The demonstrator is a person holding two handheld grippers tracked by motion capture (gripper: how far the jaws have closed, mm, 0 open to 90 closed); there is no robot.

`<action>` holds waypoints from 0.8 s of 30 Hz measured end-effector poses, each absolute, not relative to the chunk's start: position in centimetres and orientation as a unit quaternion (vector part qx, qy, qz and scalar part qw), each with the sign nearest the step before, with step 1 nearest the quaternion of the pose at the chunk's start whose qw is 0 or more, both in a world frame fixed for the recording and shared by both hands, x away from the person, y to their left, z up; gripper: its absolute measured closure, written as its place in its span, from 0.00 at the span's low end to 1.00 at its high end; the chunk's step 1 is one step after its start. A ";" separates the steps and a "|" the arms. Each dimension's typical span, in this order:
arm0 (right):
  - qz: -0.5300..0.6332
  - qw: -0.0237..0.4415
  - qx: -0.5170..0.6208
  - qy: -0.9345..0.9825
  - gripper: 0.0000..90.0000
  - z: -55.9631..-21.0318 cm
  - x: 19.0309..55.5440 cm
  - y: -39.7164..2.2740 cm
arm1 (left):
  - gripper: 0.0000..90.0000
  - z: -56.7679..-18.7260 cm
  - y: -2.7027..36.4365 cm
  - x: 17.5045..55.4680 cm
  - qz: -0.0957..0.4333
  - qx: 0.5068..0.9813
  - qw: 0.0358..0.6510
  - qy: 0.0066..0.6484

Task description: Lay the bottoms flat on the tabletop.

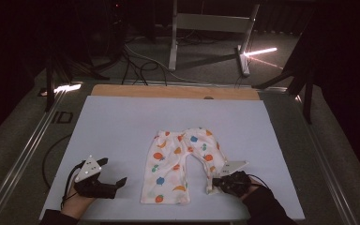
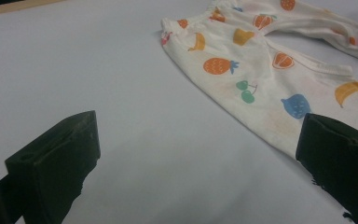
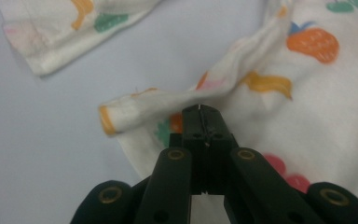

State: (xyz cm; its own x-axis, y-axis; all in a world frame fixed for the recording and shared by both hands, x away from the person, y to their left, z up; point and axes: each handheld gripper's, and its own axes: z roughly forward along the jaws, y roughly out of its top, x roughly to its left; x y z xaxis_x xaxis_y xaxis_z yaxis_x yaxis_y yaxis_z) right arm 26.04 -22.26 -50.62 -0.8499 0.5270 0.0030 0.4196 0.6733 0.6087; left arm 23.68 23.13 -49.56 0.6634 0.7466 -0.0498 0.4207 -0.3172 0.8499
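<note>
A pair of small white trousers [image 1: 178,159] with a fruit print lies flat on the pale mat [image 1: 117,122], waistband towards the far side. My right gripper [image 1: 213,183] is at the hem of the right-hand leg and is shut on a pinched fold of that cloth [image 3: 140,109], its jaws pressed together [image 3: 200,109]. My left gripper [image 1: 115,171] rests on the mat left of the trousers, a short gap from the left-hand leg. Its jaws stand wide open [image 2: 196,154] with nothing between them, and the trousers [image 2: 261,79] lie ahead and to their right.
The mat covers a wooden tabletop whose far edge [image 1: 168,91] shows beyond it. Metal rails [image 1: 23,154] run along both sides. Cables [image 1: 140,65] and a metal stand [image 1: 211,28] sit on the dark floor behind. Bare mat lies left of and beyond the trousers.
</note>
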 end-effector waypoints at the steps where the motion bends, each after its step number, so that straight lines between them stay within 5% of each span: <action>1: 0.311 0.089 0.260 0.910 1.00 -50.5 26.1 -21.9 | 0.01 -49.6 23.1 23.7 0.179 0.792 0.452 0.369; 5: 0.329 0.104 0.250 0.905 1.00 -49.6 26.2 -20.4 | 0.01 -49.5 23.0 23.7 0.179 0.792 0.454 0.367; 17: 0.325 0.055 0.216 0.919 1.00 -50.5 25.7 -18.4 | 0.01 -49.7 22.9 23.6 0.174 0.796 0.452 0.363; 24: 0.334 0.061 0.184 0.922 0.70 -50.3 24.4 -18.0 | 0.01 -49.6 23.0 23.6 0.174 0.795 0.454 0.363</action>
